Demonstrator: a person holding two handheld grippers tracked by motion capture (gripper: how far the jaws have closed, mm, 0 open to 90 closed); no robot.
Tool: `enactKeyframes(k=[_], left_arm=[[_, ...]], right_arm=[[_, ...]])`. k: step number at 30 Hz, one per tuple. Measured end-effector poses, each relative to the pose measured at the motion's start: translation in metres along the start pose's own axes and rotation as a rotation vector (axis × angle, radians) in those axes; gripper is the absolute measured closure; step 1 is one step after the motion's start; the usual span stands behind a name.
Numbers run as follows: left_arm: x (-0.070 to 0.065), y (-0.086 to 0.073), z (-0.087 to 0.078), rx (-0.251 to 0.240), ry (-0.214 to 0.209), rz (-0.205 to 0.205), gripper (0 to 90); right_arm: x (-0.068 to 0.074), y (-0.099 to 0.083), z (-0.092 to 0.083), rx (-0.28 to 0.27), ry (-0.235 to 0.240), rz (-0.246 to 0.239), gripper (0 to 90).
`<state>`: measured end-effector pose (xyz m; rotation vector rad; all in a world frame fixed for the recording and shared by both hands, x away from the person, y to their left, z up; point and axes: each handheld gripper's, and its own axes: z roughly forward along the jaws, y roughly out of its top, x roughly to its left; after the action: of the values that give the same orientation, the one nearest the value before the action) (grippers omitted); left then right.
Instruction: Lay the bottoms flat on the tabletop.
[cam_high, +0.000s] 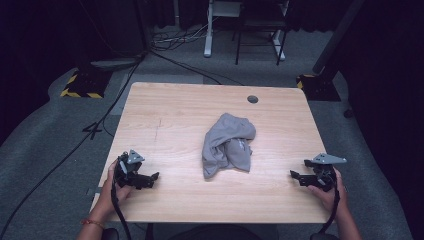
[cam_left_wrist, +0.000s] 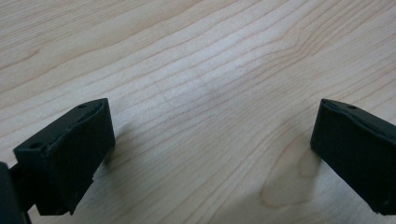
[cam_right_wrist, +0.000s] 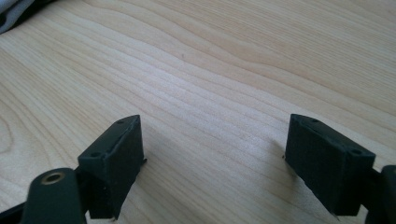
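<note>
A crumpled grey cloth (cam_high: 228, 144) lies in a heap near the middle of the wooden table (cam_high: 170, 115). My left gripper (cam_high: 150, 180) rests low at the table's front left, well left of the cloth, jaws pointing right. In the left gripper view it (cam_left_wrist: 212, 149) stands open over bare wood. My right gripper (cam_high: 296, 176) sits at the front right, jaws pointing left toward the cloth, a hand's width away. In the right gripper view it (cam_right_wrist: 212, 163) is open with nothing between the jaws, and a corner of the cloth (cam_right_wrist: 11, 11) shows at the top left.
A round cable hole (cam_high: 252, 99) sits near the table's far edge. Beyond the table are a desk frame (cam_high: 240, 30), floor cables (cam_high: 175, 40) and yellow-black striped stand bases (cam_high: 82, 82). Dark curtains close the room.
</note>
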<state>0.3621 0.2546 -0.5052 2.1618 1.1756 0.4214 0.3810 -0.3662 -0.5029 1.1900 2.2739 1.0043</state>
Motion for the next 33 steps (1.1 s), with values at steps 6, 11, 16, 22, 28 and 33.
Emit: enactKeyframes(k=[6,11,16,22,28,33], left_arm=[[-0.002,0.000,-0.001,0.006,-0.037,0.051,0.2],[-0.006,0.000,0.000,0.005,-0.073,0.095,0.0],[-0.007,0.005,0.004,0.006,-0.045,0.058,0.0],[-0.015,0.019,0.014,0.005,-0.025,0.029,3.1],[-0.029,0.050,0.039,-0.012,-0.071,0.070,16.0],[-0.047,0.086,0.058,-0.075,-0.121,0.103,20.0]], right_arm=[[0.001,-0.001,-0.001,-0.005,0.008,-0.009,23.9],[0.000,0.000,-0.001,-0.004,0.009,-0.011,23.9],[-0.002,0.004,0.001,0.011,0.015,-0.019,25.7],[0.006,0.042,0.010,-0.033,0.047,-0.074,32.4],[0.032,0.125,0.027,-0.067,0.070,-0.170,37.6],[0.052,0.173,0.062,-0.069,0.067,-0.210,38.3]])
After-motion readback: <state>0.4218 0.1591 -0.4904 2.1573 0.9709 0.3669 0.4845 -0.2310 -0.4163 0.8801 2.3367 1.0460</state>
